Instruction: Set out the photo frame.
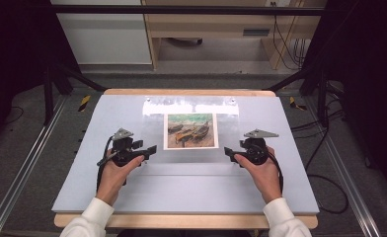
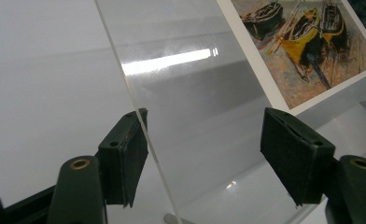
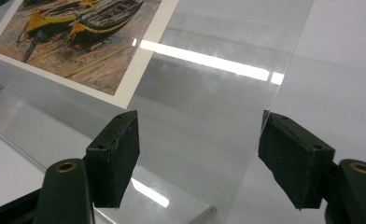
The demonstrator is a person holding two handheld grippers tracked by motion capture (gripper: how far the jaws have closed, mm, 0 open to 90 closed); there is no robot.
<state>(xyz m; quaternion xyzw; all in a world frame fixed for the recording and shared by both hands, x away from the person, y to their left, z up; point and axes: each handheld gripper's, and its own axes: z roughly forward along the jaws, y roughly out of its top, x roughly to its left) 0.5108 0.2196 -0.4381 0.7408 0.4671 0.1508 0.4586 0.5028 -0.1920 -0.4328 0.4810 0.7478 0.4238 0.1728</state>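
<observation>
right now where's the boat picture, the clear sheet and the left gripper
boat picture (image 1: pixel 190 130), high view, middle of the print
clear sheet (image 2: pixel 195 107), left gripper view, bare glossy face beside the print
left gripper (image 2: pixel 204 158), left gripper view, midway between its jaws

The pale blue-grey tabletop (image 1: pixel 191 190) spreads under and to both sides of the jaws, with its wooden edge (image 1: pixel 186 92) showing along the far side beyond them. Well past the jaws stands a light wooden cabinet (image 1: pixel 206 29) with a white panel (image 1: pixel 102 32) to its left. Dark cables (image 1: pixel 325 148) trail over the grey floor (image 1: pixel 28 163) outward of the right-hand jaws.
</observation>
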